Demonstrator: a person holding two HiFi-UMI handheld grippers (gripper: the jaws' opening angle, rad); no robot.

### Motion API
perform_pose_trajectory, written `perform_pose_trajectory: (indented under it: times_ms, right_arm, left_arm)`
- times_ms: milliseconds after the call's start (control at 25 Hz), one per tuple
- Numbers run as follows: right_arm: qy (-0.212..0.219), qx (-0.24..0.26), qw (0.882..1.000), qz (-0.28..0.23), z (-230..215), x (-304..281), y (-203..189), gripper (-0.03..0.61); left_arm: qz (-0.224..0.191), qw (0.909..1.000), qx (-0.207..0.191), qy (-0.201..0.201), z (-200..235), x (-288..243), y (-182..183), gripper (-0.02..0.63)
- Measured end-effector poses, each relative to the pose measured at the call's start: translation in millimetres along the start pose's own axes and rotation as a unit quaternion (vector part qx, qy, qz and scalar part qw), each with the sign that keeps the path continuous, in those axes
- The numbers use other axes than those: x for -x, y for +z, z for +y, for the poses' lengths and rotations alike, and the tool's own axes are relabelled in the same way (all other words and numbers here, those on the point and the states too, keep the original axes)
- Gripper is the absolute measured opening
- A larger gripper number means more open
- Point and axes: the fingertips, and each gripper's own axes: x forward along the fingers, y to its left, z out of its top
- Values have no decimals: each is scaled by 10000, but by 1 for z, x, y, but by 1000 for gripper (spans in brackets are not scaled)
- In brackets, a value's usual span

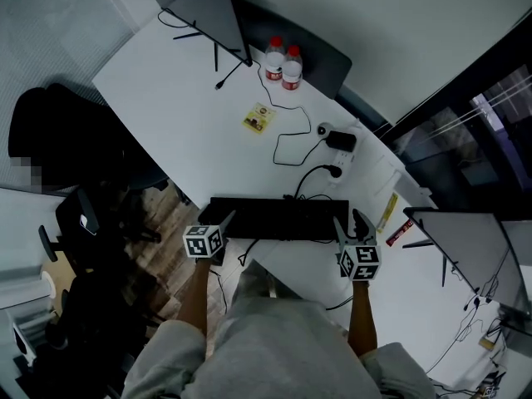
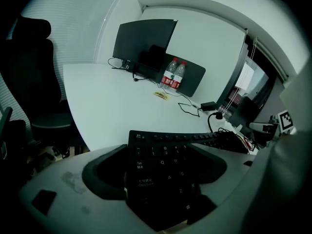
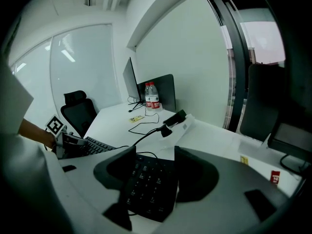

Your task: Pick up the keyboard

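1. Position. The keyboard (image 1: 278,219) lay on the white surface (image 1: 191,98), along its near edge and directly in front of me. I had the left gripper (image 1: 226,220) at the keyboard's left end and the right gripper (image 1: 351,223) at its right end.

2. Jaw state. In the left gripper view, the end with the Tab and Caps Lock keys sat between the jaws, which were closed in against its front and back edges. In the right gripper view, the number-pad end filled the gap in the same way. I judged both jaws to be gripping the keyboard, not standing clear of it.

3. Step in hand. The grasp appeared complete at both ends. No view showed whether the keyboard had left the surface, so I treated the lift as not yet done.

4. Next move. Both grippers needed to rise together at the same rate, so that the keyboard stayed level and did not twist in the jaws. A black cable (image 1: 312,177) ran from the keyboard's far edge toward the power adapter (image 1: 341,140), so I judged the lift should be slow, watching for cable drag.
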Motion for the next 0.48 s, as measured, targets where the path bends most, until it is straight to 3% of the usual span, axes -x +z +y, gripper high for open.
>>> perform_pose_trajectory:
  times_ms: [480]
  right_arm:
    - [39,-411,9988,281,-9,-14,-26,289]
  left_arm:
    - [-357,9993,97,84,1,2,1,345]
